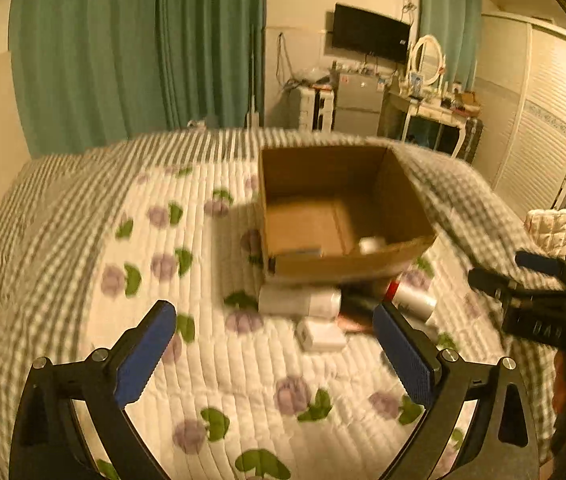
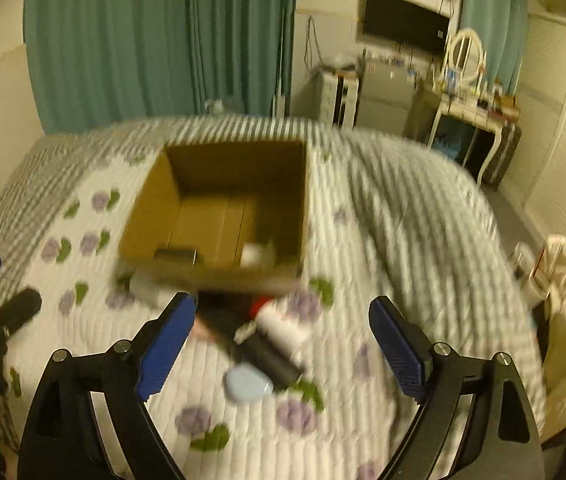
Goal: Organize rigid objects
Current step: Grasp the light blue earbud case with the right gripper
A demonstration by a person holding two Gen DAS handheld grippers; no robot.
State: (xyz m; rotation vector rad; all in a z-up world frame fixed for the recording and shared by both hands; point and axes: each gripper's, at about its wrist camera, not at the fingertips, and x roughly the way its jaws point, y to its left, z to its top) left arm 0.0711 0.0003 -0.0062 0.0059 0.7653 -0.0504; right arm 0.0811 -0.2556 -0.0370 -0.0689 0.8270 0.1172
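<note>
Two items (one dark, one white) already lie in the box (image 2: 219,208) on the bed (image 2: 403,240); several wait just in front of it, among them a bottle (image 2: 283,326) and tube (image 2: 267,354). Left gripper (image 1: 275,356) and right gripper (image 2: 283,344) hang spread wide, empty.

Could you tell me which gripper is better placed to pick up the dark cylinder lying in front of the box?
Right. The right gripper is open with the dark cylinder lying between its fingers; the left gripper faces the white items instead.
</note>
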